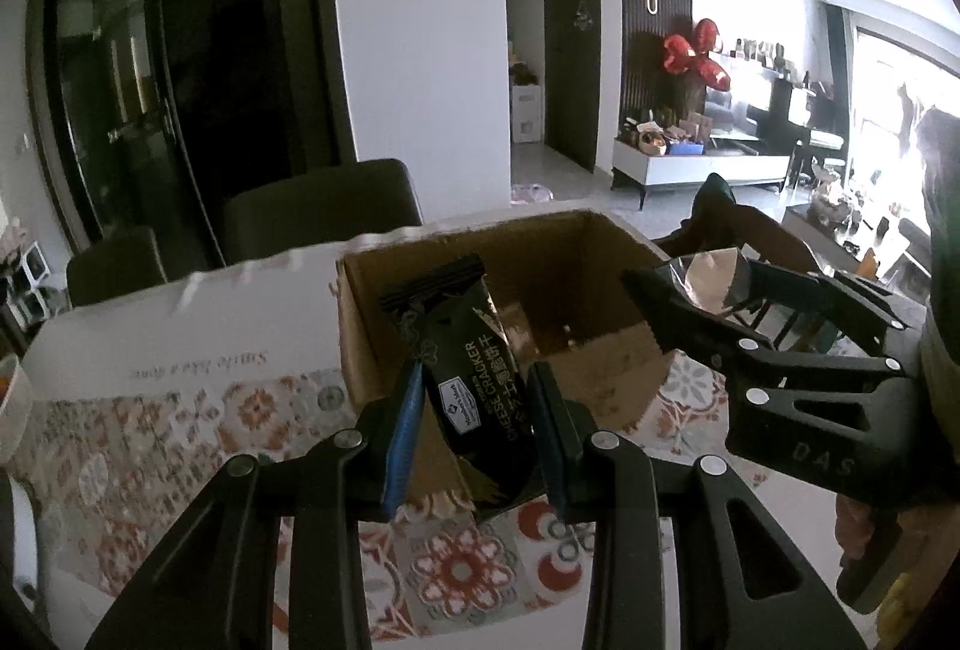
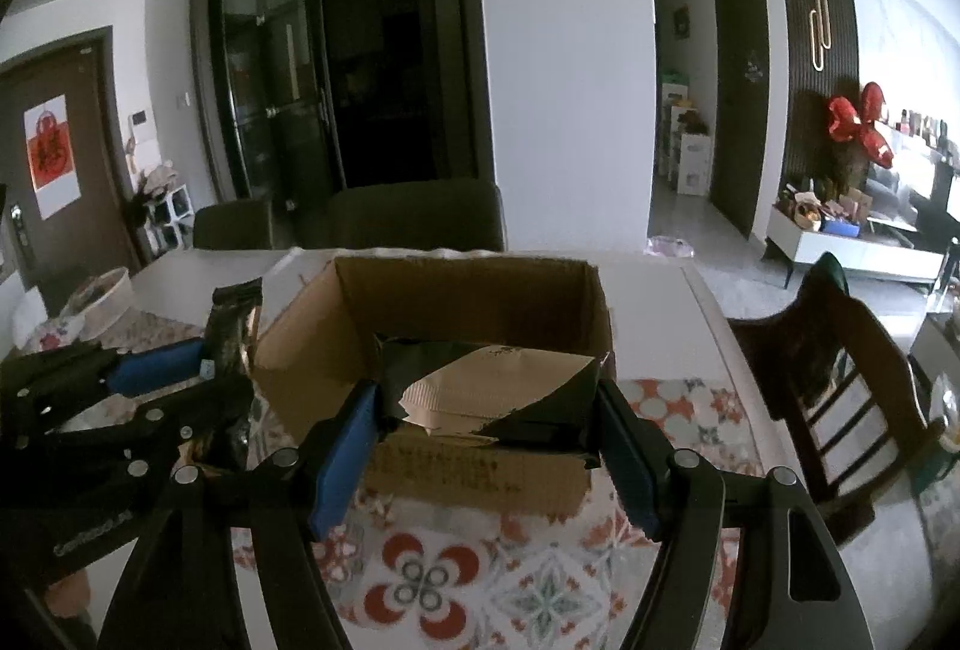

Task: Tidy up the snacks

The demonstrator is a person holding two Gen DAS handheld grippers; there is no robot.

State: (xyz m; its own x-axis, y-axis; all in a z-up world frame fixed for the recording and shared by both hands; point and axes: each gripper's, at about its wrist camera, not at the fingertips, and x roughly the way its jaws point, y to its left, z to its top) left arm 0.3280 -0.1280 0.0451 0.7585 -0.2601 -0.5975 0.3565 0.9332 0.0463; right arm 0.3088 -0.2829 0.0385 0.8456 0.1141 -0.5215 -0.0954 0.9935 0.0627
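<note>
An open cardboard box (image 1: 594, 254) stands on the patterned tablecloth; it also shows in the right wrist view (image 2: 468, 290). My left gripper (image 1: 474, 410) is shut on a black cheese cracker packet (image 1: 474, 380), held upright at the box's near left corner; the packet also shows in the right wrist view (image 2: 231, 332). My right gripper (image 2: 486, 428) is shut on a black and tan snack packet (image 2: 486, 386), held over the box's near edge. In the left wrist view the right gripper (image 1: 690, 290) shows holding that packet (image 1: 714, 278) at the box's right side.
The tablecloth (image 2: 432, 584) covers the near part of the white table. A bowl (image 2: 102, 302) sits at the far left. Dark chairs (image 2: 414, 218) stand behind the table and a wooden chair (image 2: 840, 362) stands to its right.
</note>
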